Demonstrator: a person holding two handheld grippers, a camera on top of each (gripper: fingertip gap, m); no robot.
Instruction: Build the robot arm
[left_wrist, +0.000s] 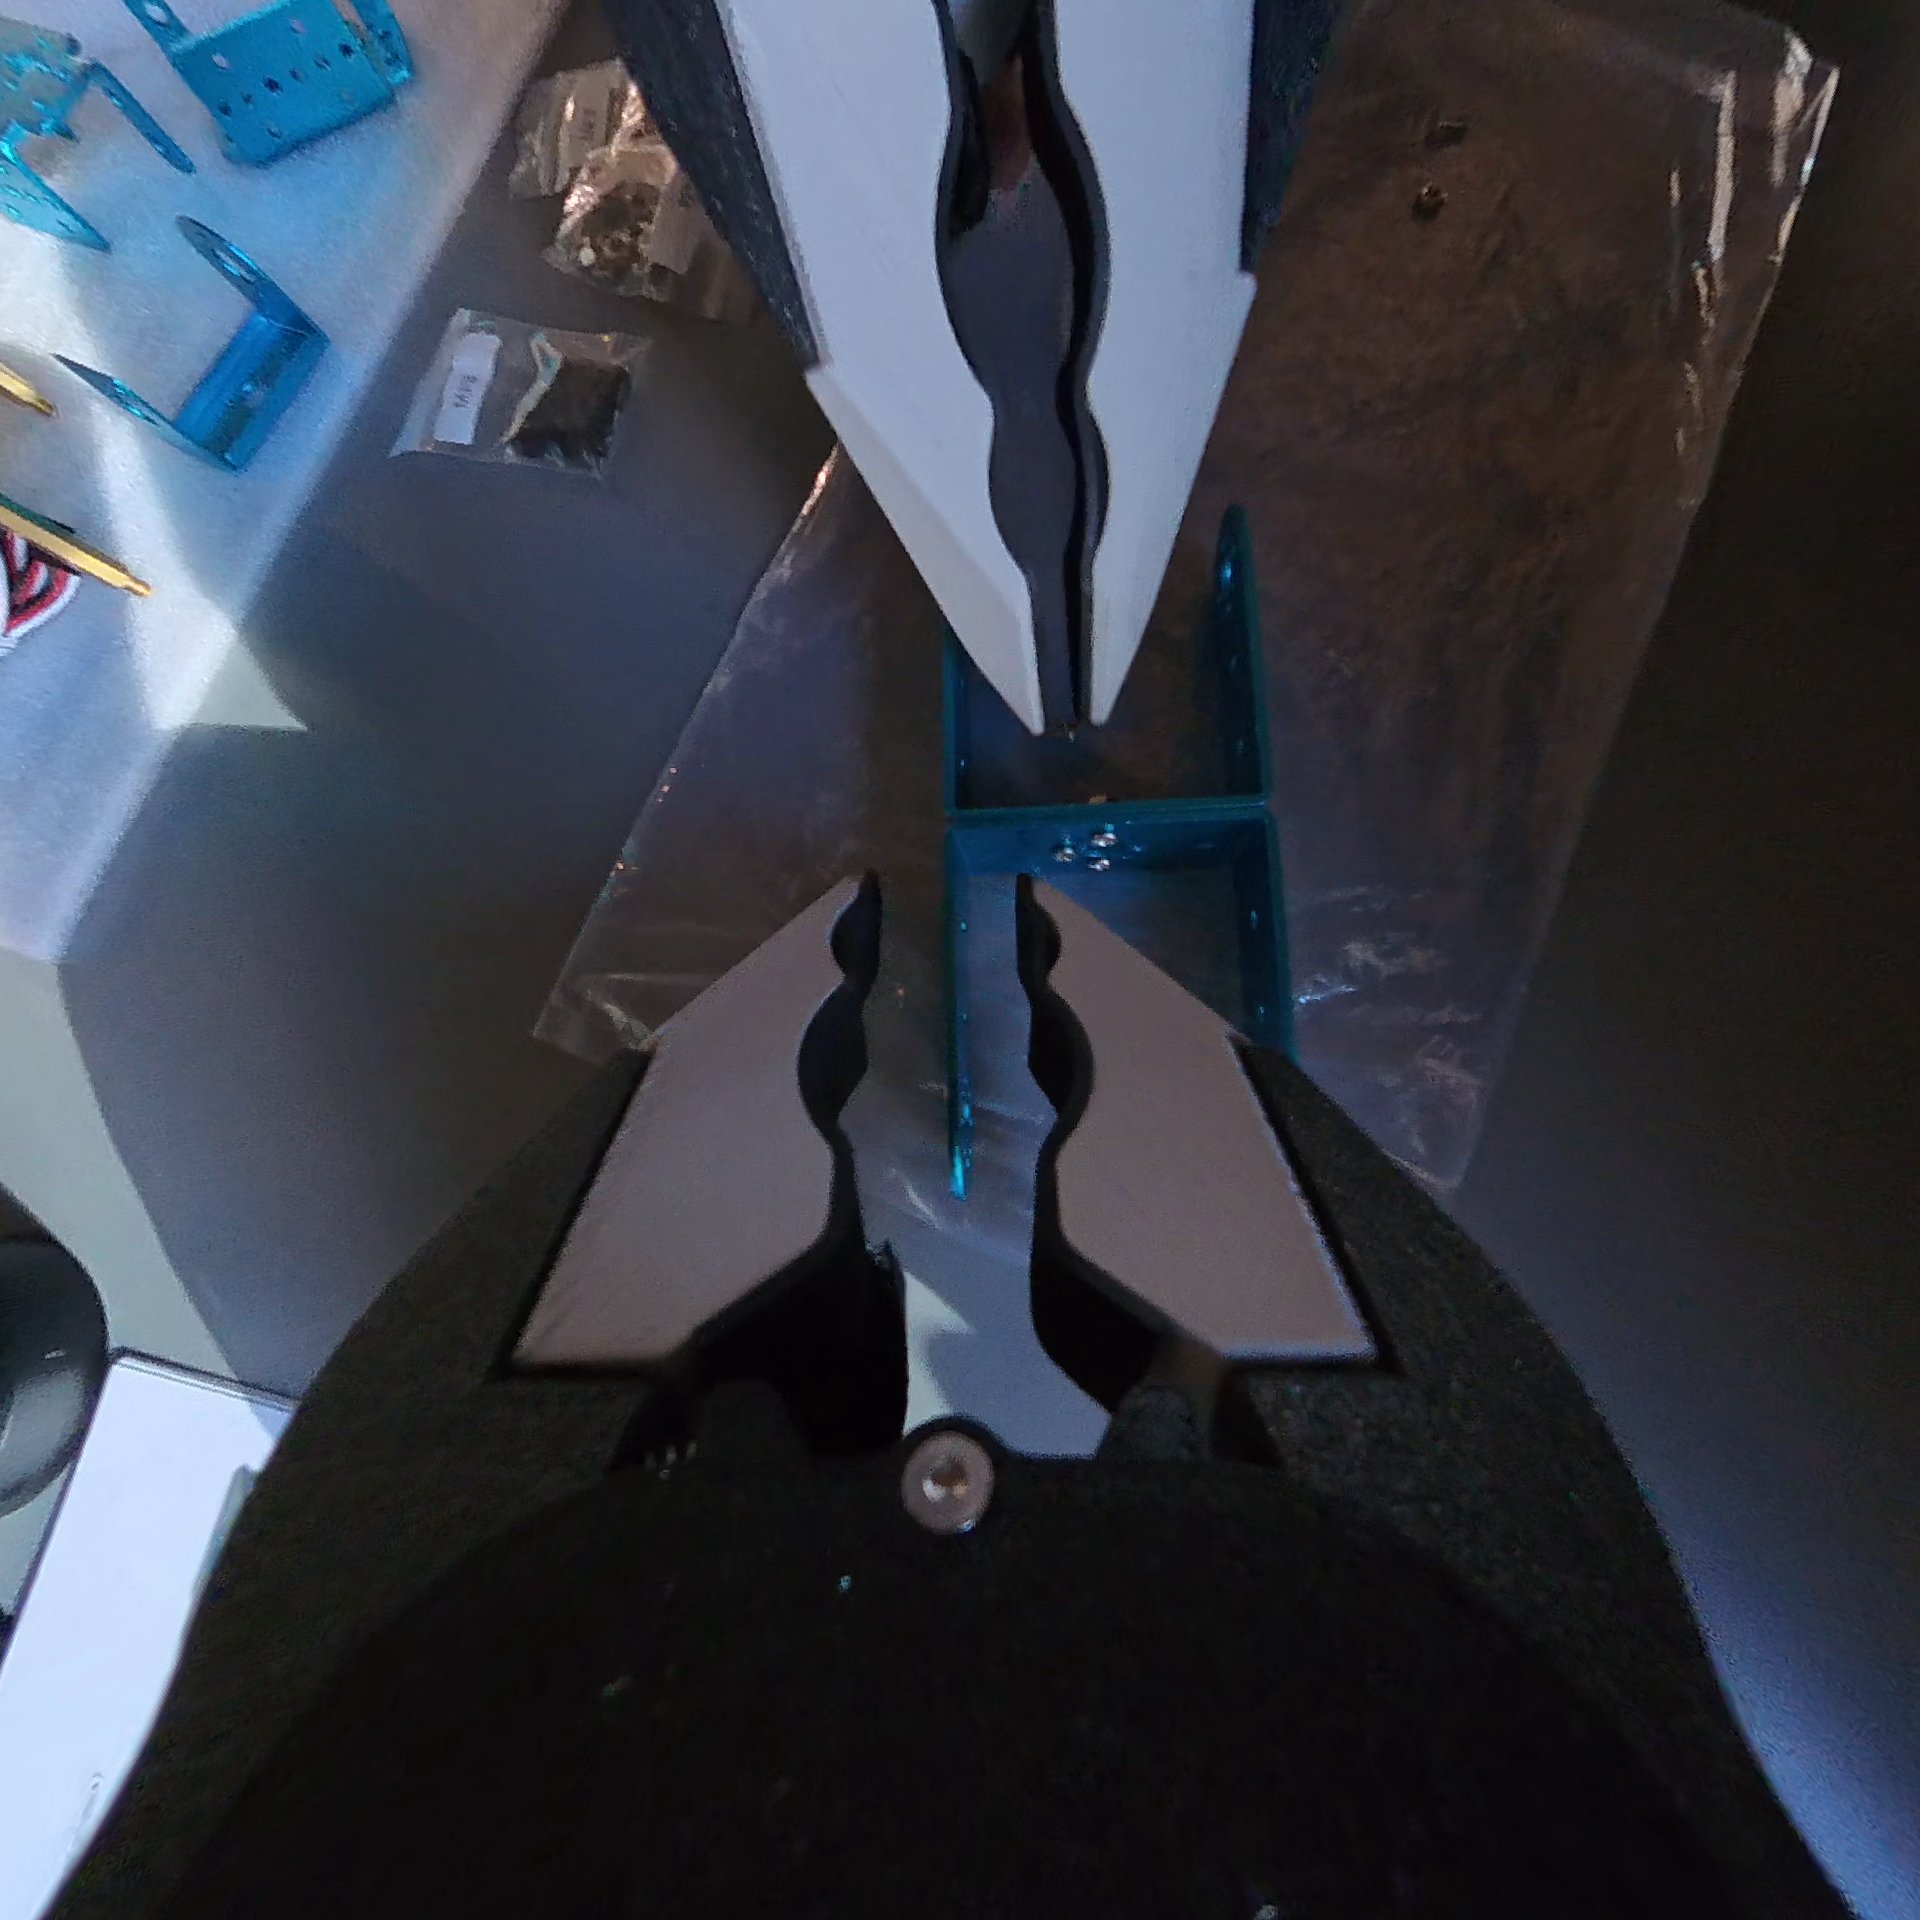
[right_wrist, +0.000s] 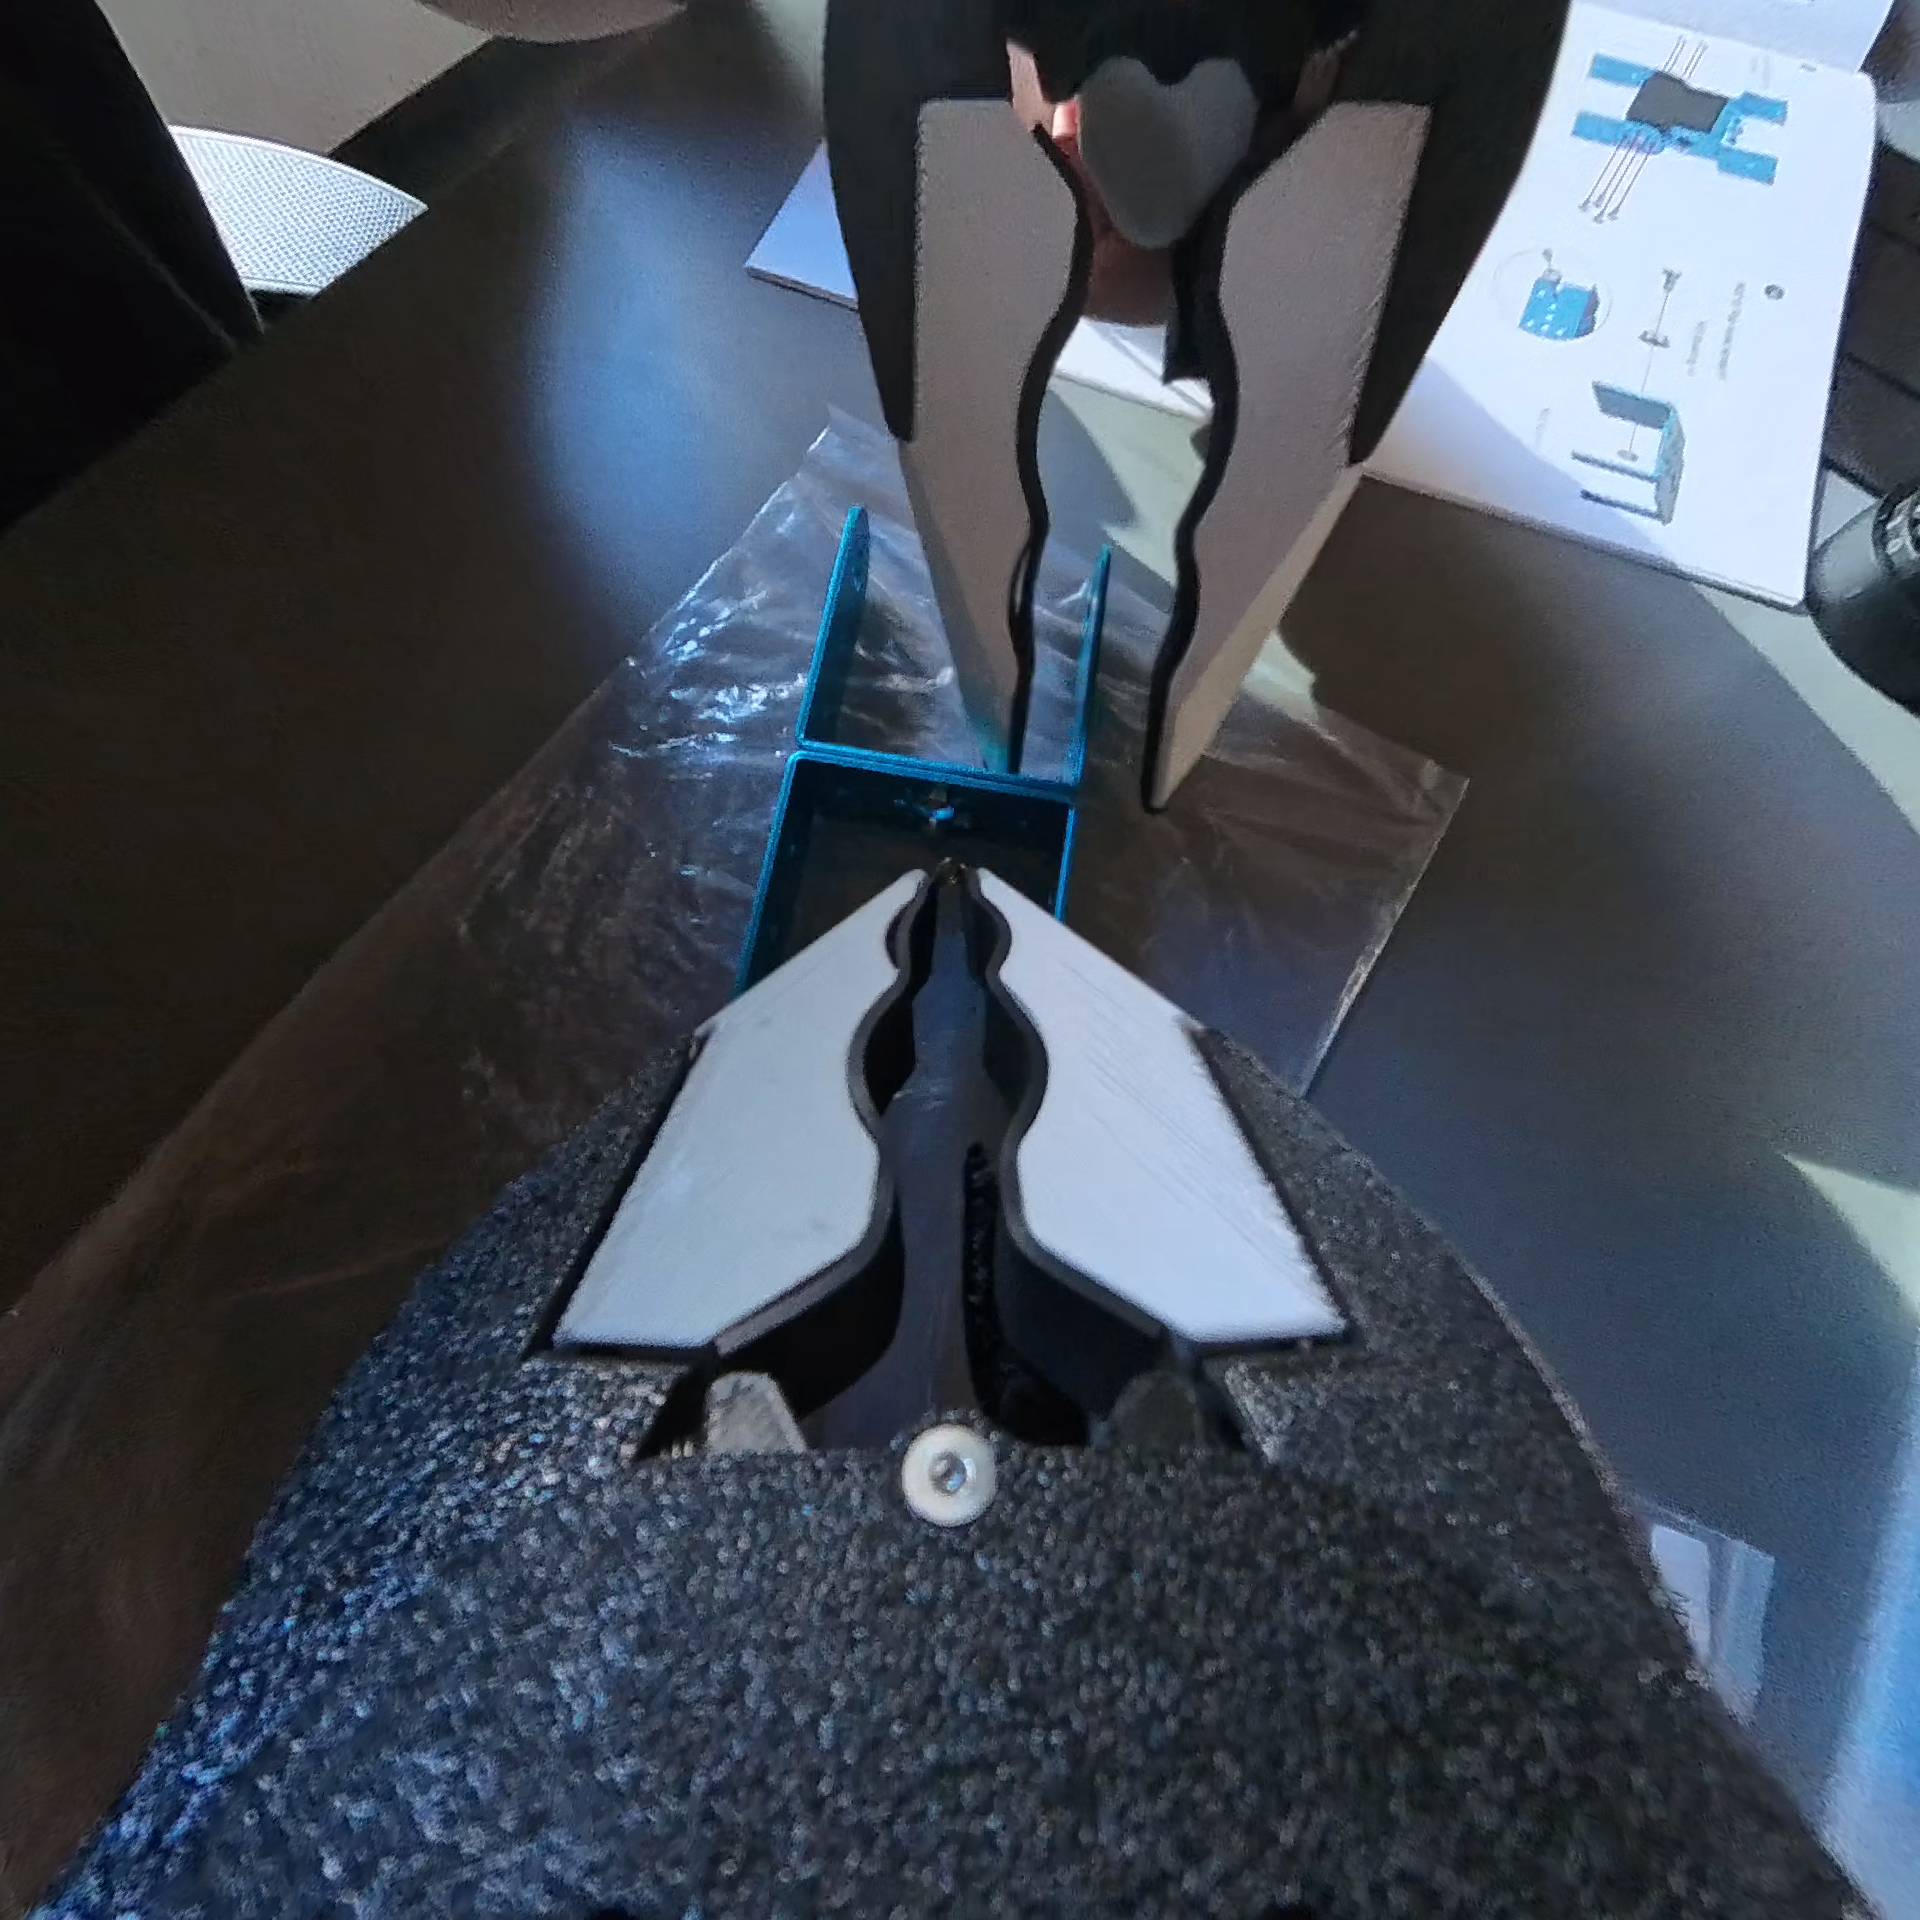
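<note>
Two blue U-shaped brackets (left_wrist: 1174, 844) stand joined back to back by small screws, forming an H on a clear plastic bag (left_wrist: 1455, 520). My left gripper (left_wrist: 948, 883) is open and straddles one side wall of the near bracket, with a gap on each side. It also shows in the right wrist view (right_wrist: 1081, 769). My right gripper (right_wrist: 951, 878) is shut on a small brass-coloured part (right_wrist: 951, 865) and holds it just in front of the joined webs of the brackets (right_wrist: 997, 805). In the left wrist view the right gripper (left_wrist: 1068, 720) comes down from the top into the far bracket.
More blue brackets (left_wrist: 234, 390) and brass-coloured rods (left_wrist: 73, 551) lie on a white surface at upper left, with small bags of hardware (left_wrist: 520, 390) beside them. A white box (left_wrist: 104, 1558) sits at lower left. A printed sheet with diagrams (right_wrist: 1662, 312) lies behind the brackets on the dark table. Less than 4 cm separates the two grippers' tips.
</note>
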